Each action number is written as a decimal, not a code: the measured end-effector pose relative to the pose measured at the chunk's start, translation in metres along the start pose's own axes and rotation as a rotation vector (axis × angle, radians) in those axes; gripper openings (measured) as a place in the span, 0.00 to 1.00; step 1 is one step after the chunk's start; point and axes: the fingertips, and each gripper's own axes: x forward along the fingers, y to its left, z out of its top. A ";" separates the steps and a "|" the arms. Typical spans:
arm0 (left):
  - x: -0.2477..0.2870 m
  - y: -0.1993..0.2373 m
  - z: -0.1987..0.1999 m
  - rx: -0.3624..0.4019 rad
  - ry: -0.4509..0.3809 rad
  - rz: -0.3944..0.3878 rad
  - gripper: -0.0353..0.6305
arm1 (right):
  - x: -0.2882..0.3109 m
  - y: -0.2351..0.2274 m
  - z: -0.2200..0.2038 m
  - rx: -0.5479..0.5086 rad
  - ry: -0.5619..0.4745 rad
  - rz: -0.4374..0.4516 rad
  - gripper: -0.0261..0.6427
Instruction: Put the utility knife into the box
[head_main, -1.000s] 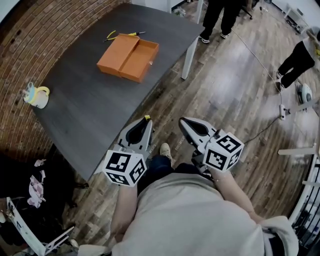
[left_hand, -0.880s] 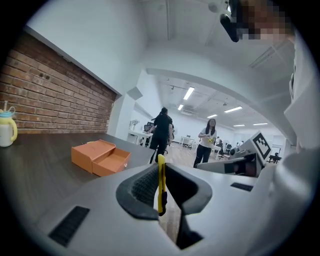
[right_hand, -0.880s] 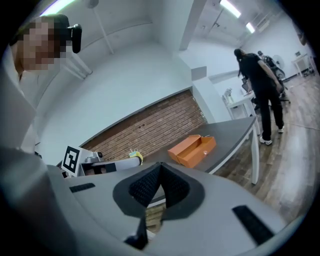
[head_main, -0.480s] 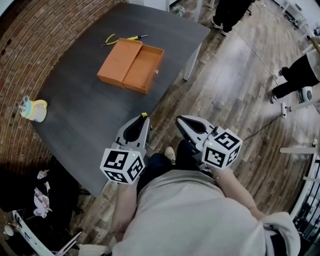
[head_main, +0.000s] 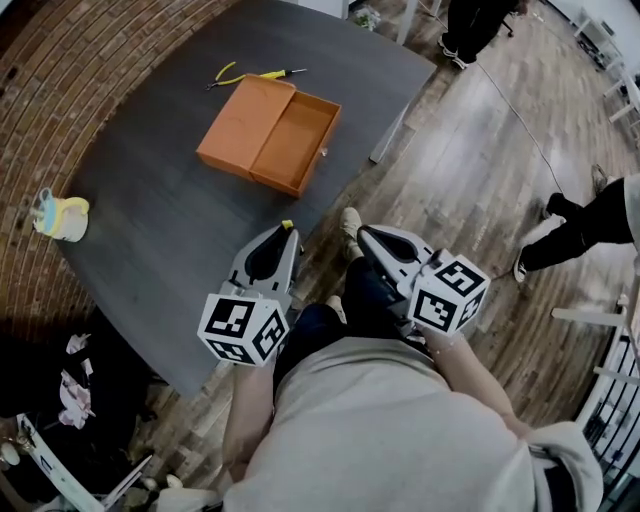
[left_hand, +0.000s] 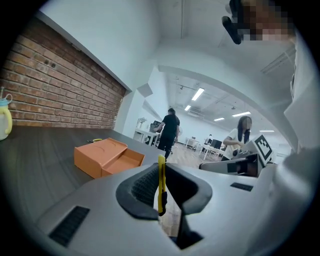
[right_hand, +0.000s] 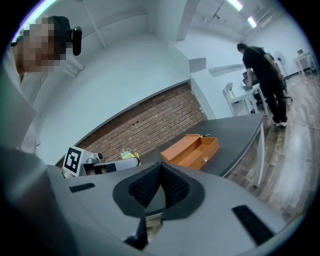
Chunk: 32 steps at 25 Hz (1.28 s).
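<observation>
An open orange box (head_main: 270, 133) lies on the dark table (head_main: 150, 230), its tray part on the right. My left gripper (head_main: 284, 232) hovers over the table's near edge, well short of the box, shut on a thin yellow utility knife (head_main: 288, 224). In the left gripper view the knife (left_hand: 161, 185) stands on edge between the pads of the left gripper (left_hand: 161, 170), with the box (left_hand: 107, 156) ahead to the left. My right gripper (head_main: 366, 236) is off the table over the wooden floor, shut with nothing in it. The right gripper view shows that gripper (right_hand: 160, 172) and the box (right_hand: 191, 150).
Yellow-handled pliers and a screwdriver (head_main: 245, 75) lie just behind the box. A yellow and blue cup (head_main: 58, 215) stands near the table's left edge by the brick wall. People stand on the floor at the right (head_main: 585, 215) and the top (head_main: 480, 20). A cable (head_main: 520, 120) runs across the floor.
I have stepped nearer the table, so the box sits lower and closer in the head view. Both grippers keep their pose; the left still holds the knife. The person at right has walked.
</observation>
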 end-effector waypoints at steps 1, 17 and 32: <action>0.003 0.005 0.001 -0.003 -0.001 0.008 0.14 | 0.006 -0.003 0.003 -0.001 0.003 0.007 0.05; 0.104 0.065 0.046 0.002 -0.001 0.111 0.14 | 0.098 -0.083 0.083 -0.010 0.040 0.112 0.05; 0.184 0.116 0.057 -0.015 0.077 0.228 0.14 | 0.168 -0.152 0.124 0.047 0.140 0.218 0.05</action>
